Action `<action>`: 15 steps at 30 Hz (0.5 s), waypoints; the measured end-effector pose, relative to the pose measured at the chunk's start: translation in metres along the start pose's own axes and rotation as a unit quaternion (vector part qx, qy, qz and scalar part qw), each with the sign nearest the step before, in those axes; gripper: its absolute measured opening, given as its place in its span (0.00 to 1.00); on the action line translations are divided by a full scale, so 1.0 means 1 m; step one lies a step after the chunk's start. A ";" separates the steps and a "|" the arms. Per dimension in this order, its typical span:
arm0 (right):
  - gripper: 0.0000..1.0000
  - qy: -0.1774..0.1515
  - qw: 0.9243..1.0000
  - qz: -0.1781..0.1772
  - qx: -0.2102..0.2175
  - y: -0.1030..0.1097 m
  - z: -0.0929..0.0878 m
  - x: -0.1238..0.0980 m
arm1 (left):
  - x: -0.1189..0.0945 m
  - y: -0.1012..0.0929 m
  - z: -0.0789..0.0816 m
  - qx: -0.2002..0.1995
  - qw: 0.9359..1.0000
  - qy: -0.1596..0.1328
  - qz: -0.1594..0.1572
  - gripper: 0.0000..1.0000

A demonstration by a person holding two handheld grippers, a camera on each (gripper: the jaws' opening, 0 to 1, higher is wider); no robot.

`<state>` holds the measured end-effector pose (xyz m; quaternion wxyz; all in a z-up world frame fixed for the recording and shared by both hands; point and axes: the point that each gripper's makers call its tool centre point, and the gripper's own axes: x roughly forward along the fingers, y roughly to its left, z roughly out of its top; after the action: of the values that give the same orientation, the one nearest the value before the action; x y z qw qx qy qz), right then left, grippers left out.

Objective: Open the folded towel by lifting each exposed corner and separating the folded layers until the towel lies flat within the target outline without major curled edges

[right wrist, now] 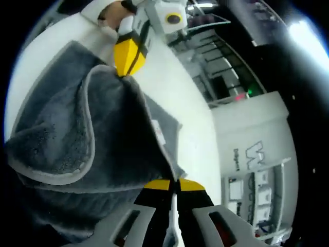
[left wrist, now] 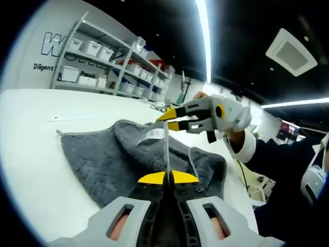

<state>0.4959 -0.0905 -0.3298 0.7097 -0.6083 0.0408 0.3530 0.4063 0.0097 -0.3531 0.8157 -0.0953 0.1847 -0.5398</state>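
1. My left gripper (left wrist: 168, 178), the one with yellow tips on grey jaws, is clamped on the hem of the dark grey terry towel (left wrist: 103, 159). The jaws meet with just the pale edge strip running up out of them.

2. My right gripper (right wrist: 174, 185) is pinched on the same hem at its other end. In the left gripper view it's up ahead and a bit right (left wrist: 174, 119), tips together on the cloth near the small white care label (left wrist: 153, 135).

3. So the edge is stretched between my two tools, running pretty much straight away from each. The rest of the towel hangs off that line and spreads out to the left onto the white tabletop (left wrist: 36, 154).

4. For the next bit I reckon the hands need to pull apart along that hem line and swing it away from the pile. Both are equally on it, neither is nearer.

5. In the right gripper view a thick folded flap (right wrist: 56, 139) with a rolled edge sits doubled over the lower layer, so it's not flat yet.

6. Can't make out any target outline on the table. The near corner is hidden under my jaws.
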 end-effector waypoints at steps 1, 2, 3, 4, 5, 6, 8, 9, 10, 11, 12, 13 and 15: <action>0.00 -0.005 1.000 0.001 0.004 -0.002 0.003 0.000 | -0.001 0.000 0.000 0.000 1.000 -0.001 0.000 0.02; 0.00 -0.011 1.000 0.002 0.010 -0.003 0.006 0.001 | -0.004 -0.002 0.001 -0.001 1.000 -0.006 -0.001 0.02; 0.00 -0.014 1.000 0.003 0.013 -0.004 0.008 0.001 | -0.006 -0.004 0.002 -0.002 1.000 -0.008 -0.002 0.02; 0.00 -0.019 1.000 0.005 0.019 -0.006 0.011 0.002 | -0.007 -0.005 0.003 -0.001 1.000 -0.008 -0.002 0.02; 0.00 -0.027 0.999 0.007 0.030 -0.007 0.014 0.003 | -0.010 -0.004 0.003 0.001 1.000 -0.008 0.001 0.02; 0.00 -0.035 0.998 0.011 0.044 -0.005 0.020 0.002 | -0.012 -0.003 0.003 0.004 1.000 -0.009 0.006 0.02; 0.00 -0.049 0.997 0.020 0.059 -0.006 0.027 0.004 | -0.018 0.007 0.007 0.012 1.000 0.001 0.012 0.02; 0.00 -0.058 0.995 0.027 0.073 -0.007 0.031 0.005 | -0.021 0.009 0.005 0.015 1.000 0.014 0.012 0.02; 0.00 -0.065 0.993 0.035 0.088 -0.007 0.034 0.006 | -0.023 0.012 0.007 0.017 1.000 0.016 0.013 0.02; 0.00 -0.071 0.992 0.038 0.099 -0.010 0.038 0.007 | -0.026 0.014 0.009 0.019 1.000 0.016 0.014 0.02; 0.00 -0.071 0.992 0.039 0.100 -0.013 0.040 0.008 | -0.027 0.015 0.009 0.019 1.000 0.016 0.015 0.02; 0.00 -0.071 0.992 0.039 0.100 -0.015 0.042 0.009 | -0.030 0.017 0.011 0.016 1.000 0.015 0.015 0.02; 0.00 -0.070 0.992 0.040 0.101 -0.019 0.045 0.012 | -0.032 0.020 0.015 0.009 1.000 0.010 0.013 0.02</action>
<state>0.4984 -0.0448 -0.3081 0.7538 -0.5056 0.0508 0.4165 0.4179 0.0468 -0.3402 0.8219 -0.0801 0.1889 -0.5313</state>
